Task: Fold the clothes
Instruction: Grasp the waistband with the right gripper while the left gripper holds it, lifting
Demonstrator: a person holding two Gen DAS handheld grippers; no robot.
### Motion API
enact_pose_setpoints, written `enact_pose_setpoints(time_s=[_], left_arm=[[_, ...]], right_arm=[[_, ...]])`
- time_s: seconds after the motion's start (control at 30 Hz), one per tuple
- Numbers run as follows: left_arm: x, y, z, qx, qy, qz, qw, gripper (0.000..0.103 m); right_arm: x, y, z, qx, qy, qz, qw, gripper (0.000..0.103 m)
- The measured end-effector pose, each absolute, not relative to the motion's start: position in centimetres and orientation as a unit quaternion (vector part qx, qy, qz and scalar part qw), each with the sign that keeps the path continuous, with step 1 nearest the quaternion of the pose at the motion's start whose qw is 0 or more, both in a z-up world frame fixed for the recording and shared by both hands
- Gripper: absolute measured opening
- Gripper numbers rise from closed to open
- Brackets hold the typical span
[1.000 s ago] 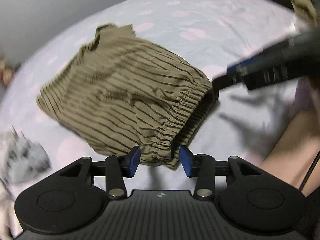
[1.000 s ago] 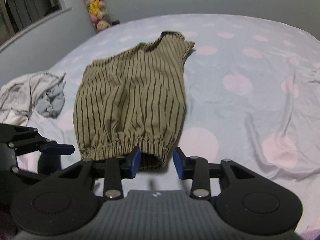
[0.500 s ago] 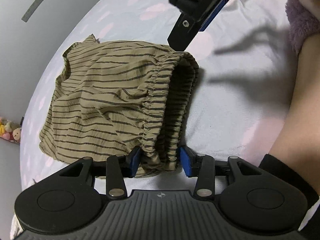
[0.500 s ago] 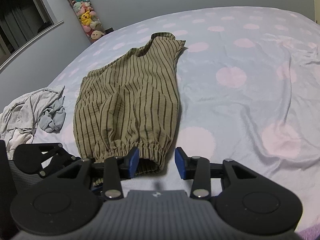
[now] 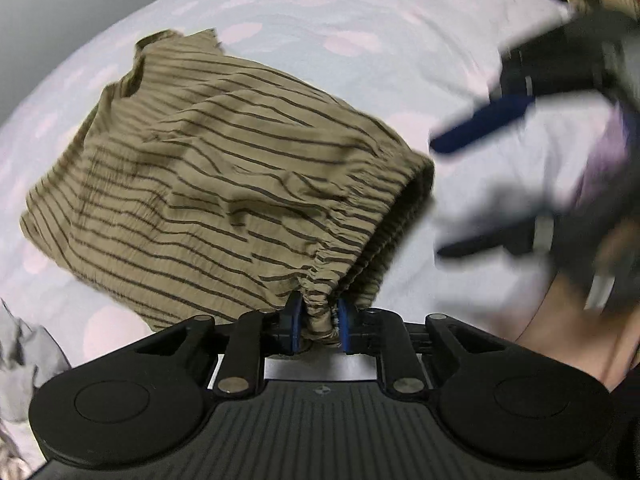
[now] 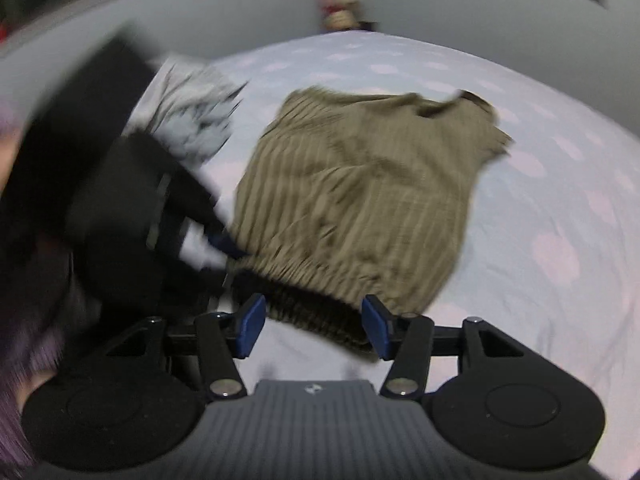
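The striped olive garment [image 5: 224, 184] lies spread on the bed [image 5: 360, 12], its gathered elastic waistband toward the cameras and its far end pointing to about 11 o'clock in the left wrist view. No fold shows in it yet, so the task looks to be at its start, with the grips only now being taken. The left claw [image 5: 318, 322] is narrowing on a bunched corner of the waistband at 6 o'clock, cloth pinched between its blue pads. The right claw [image 6: 314, 326] is widening, its pads standing either side of the open waistband without pressing it. A crumpled grey pile [image 6: 196, 120] waits at 10 o'clock, seemingly still unfolded.
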State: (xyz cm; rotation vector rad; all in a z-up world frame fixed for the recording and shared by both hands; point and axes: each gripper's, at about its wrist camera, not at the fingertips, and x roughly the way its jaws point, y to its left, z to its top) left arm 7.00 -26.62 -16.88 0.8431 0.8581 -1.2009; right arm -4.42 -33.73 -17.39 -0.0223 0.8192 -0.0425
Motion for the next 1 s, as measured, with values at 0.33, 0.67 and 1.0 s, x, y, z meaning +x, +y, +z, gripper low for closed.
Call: enact_pose_setpoints(time_s=[0.33, 0.67, 1.0], left_arm=[[9.2, -26.2, -15.5, 0.32, 0.416, -0.55, 0.65, 0.014], [10.2, -25.7, -15.7, 0.294, 0.43, -0.555, 0.648, 0.014], [5.1, -25.3, -16.9, 0.416, 0.304, -0.541, 0.664, 0.025]], right_arm=[[-2.6, -26.8, -23.3, -0.376, 0.418, -0.035, 0.827, 0.077], [-2.8, -26.2, -26.9, -0.496, 0.387, -0.056, 0.776, 0.068], [-3.0, -28.4, -24.4, -0.421, 0.37, -0.088, 0.823, 0.026]])
